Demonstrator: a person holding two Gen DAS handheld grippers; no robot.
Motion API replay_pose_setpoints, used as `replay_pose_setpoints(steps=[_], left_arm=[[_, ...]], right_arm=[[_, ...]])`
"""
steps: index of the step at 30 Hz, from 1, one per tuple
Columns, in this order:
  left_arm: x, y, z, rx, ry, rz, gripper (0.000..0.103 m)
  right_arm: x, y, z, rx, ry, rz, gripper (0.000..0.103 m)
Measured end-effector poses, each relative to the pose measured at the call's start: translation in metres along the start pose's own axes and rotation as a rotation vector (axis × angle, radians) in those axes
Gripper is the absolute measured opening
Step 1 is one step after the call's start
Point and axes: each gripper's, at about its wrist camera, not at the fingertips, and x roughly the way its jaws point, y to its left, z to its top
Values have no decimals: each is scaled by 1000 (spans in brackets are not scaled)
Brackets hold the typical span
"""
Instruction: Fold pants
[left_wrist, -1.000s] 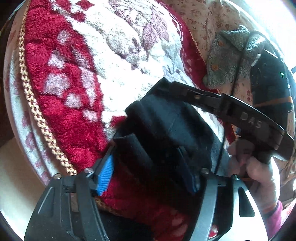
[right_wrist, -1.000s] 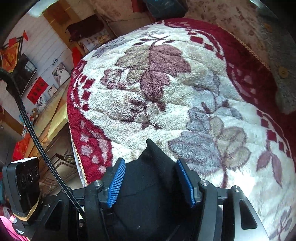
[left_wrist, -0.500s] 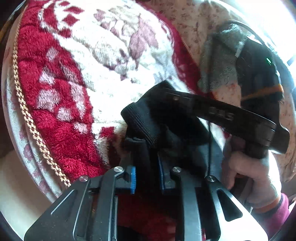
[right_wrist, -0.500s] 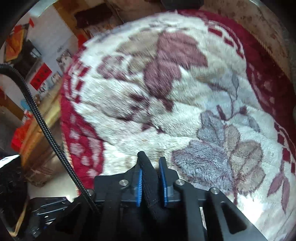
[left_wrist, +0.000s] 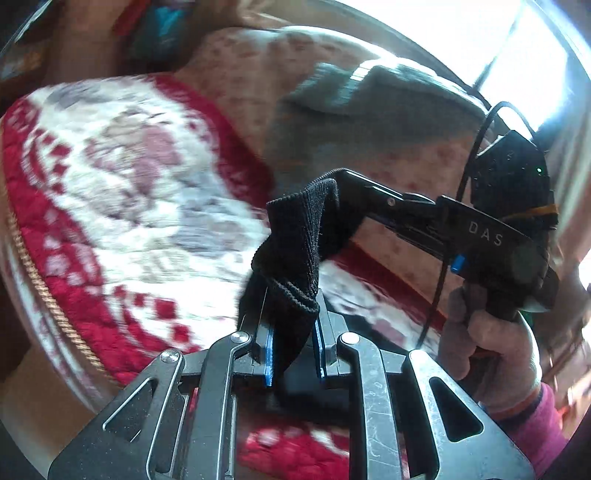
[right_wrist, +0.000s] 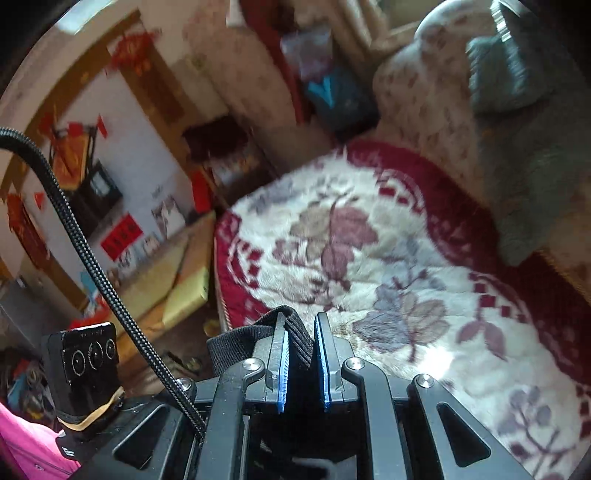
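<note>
The black pants (left_wrist: 295, 254) hang in the air above a red and white floral blanket (left_wrist: 140, 206). My left gripper (left_wrist: 291, 332) is shut on their ribbed waistband. My right gripper shows in the left wrist view (left_wrist: 334, 184), shut on the same waistband a little farther away. In the right wrist view my right gripper (right_wrist: 301, 347) pinches the black ribbed band (right_wrist: 295, 339) between its blue pads. Most of the pants hang below and are hidden.
The blanket (right_wrist: 388, 266) covers a sofa seat. A grey-green garment (right_wrist: 517, 110) lies on the sofa back at right. A low wooden table (right_wrist: 162, 280) and a wall with red decorations stand at left. A camera unit (right_wrist: 88, 365) sits at lower left.
Both grippers closed on the waistband and lifted it off the blanket. The views tilted up, showing the sofa back and the room.
</note>
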Motion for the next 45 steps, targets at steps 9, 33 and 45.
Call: replay_pose_setpoints(steps=[9, 33, 45], left_arm=[[23, -90, -35, 172, 90, -102, 15], [121, -217, -145, 452, 348, -99, 15], [88, -207, -138, 527, 349, -137, 29]], right_arm=[[-122, -39, -58, 174, -170, -16, 12], [-240, -155, -227, 551, -217, -290, 11], [-268, -157, -246, 692, -254, -414, 34]])
